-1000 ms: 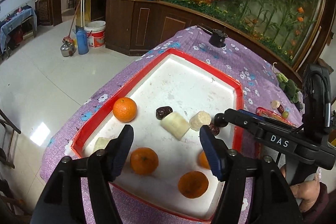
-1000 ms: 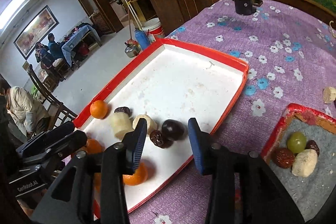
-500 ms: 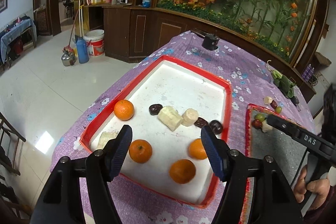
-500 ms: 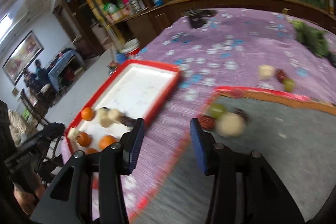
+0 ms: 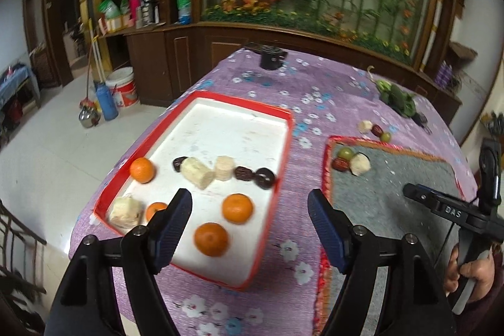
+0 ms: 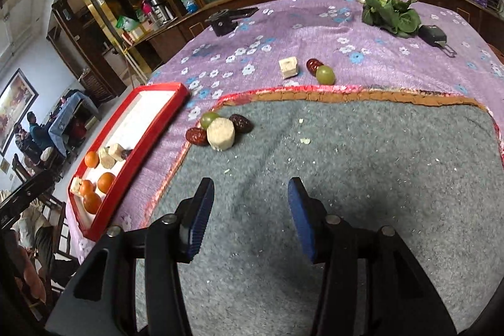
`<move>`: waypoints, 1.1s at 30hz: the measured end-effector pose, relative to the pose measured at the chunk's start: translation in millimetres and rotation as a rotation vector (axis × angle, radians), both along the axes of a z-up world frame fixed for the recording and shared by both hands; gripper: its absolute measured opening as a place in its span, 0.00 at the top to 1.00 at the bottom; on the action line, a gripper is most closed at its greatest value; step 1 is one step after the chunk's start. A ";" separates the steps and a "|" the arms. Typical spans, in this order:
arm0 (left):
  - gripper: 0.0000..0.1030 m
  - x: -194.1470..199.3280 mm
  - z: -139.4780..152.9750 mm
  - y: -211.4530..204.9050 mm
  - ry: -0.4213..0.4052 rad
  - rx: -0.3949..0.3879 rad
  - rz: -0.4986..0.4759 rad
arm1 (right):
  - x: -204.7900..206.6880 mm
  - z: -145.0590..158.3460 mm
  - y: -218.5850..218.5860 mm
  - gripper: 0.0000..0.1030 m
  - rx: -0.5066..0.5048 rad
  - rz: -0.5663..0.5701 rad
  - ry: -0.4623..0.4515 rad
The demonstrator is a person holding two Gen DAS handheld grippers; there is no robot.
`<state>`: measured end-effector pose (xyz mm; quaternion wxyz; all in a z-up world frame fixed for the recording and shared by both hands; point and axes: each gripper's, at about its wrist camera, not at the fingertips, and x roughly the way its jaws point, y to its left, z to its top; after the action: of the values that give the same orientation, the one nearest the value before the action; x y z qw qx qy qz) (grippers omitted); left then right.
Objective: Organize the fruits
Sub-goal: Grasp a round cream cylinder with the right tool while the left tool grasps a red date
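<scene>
A red-rimmed white tray (image 5: 285, 147) (image 6: 148, 134) holds several oranges (image 5: 237, 208), pale banana pieces (image 5: 197, 172) and dark dates (image 5: 264, 178). My left gripper (image 5: 249, 221) hangs open above the tray's near right corner, holding nothing. To the right lies a grey mat (image 5: 387, 178) (image 6: 346, 166) with a green grape (image 6: 209, 119), a banana piece (image 6: 221, 133) and dates (image 6: 241, 122) in its far left corner. My right gripper (image 6: 249, 216) stands open and empty over the mat's near part. A banana chunk (image 6: 288, 67), a date and a grape (image 6: 325, 74) lie on the cloth beyond the mat.
A purple flowered cloth (image 5: 302, 90) covers the table. Leafy greens (image 6: 390, 14) and a black clamp (image 6: 226, 19) lie at the far side. A person's hand (image 5: 469, 270) grips the right tool's handle. Wooden cabinets, a red bucket (image 5: 123, 85) and seated people (image 6: 34, 128) are to the left.
My right gripper has swung from the tray's dates over to the grey mat. The left gripper has pulled back and risen, so the whole tray and the mat show.
</scene>
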<state>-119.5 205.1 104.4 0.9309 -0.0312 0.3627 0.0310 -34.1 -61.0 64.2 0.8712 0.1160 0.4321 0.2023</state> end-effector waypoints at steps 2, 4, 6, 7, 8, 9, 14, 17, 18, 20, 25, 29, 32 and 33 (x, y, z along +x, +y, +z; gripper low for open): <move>0.25 -0.4 0.7 -8.2 0.002 0.015 -0.017 | 2.8 -4.2 0.4 0.51 -0.002 0.017 0.016; 0.25 1.0 -0.2 -13.6 0.008 0.021 -0.027 | 7.3 -7.7 2.6 0.51 0.003 0.033 0.033; 0.25 3.2 -2.5 -17.7 0.017 0.026 -0.035 | 13.4 -9.7 7.1 0.51 0.011 0.045 0.047; 0.25 4.4 -3.8 -19.0 0.022 0.027 -0.038 | 17.6 -10.3 8.9 0.51 0.021 0.047 0.054; 0.25 6.2 -5.5 -21.0 0.028 0.028 -0.041 | 22.1 -10.4 10.8 0.51 0.036 0.045 0.060; 0.25 8.0 -7.5 -22.5 0.034 0.029 -0.044 | 27.7 -10.4 13.4 0.51 0.053 0.045 0.065; 0.25 15.4 -15.0 -29.6 0.056 0.032 -0.055 | 55.4 -12.8 37.0 0.51 0.053 0.038 0.076; 0.25 18.7 -18.4 -29.6 0.066 0.035 -0.058 | 67.9 -14.9 51.9 0.51 0.024 0.029 0.071; 0.25 20.0 -19.7 -29.1 0.070 0.032 -0.060 | 71.5 -16.3 56.2 0.51 0.007 0.022 0.072; 0.25 23.4 -23.0 -28.7 0.080 0.029 -0.063 | 75.7 -19.7 62.1 0.51 -0.007 0.019 0.078; 0.25 32.7 -28.2 -33.5 0.098 0.019 -0.083 | 72.8 -20.3 62.4 0.69 -0.010 0.037 0.051; 0.25 42.0 -31.7 -40.3 0.114 -0.007 -0.105 | 66.3 -16.9 54.1 0.69 0.010 0.050 0.036; 0.25 50.9 -36.3 -46.5 0.134 -0.024 -0.119 | 59.1 -13.2 39.6 0.69 0.046 0.039 0.017; 0.25 54.1 -37.6 -49.1 0.139 -0.027 -0.125 | 57.1 -12.4 33.5 0.69 0.060 0.032 0.010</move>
<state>-65.4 156.0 66.7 0.9031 -0.0187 0.4280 -0.0301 23.1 -27.5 51.8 0.8618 0.1361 0.4322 0.2282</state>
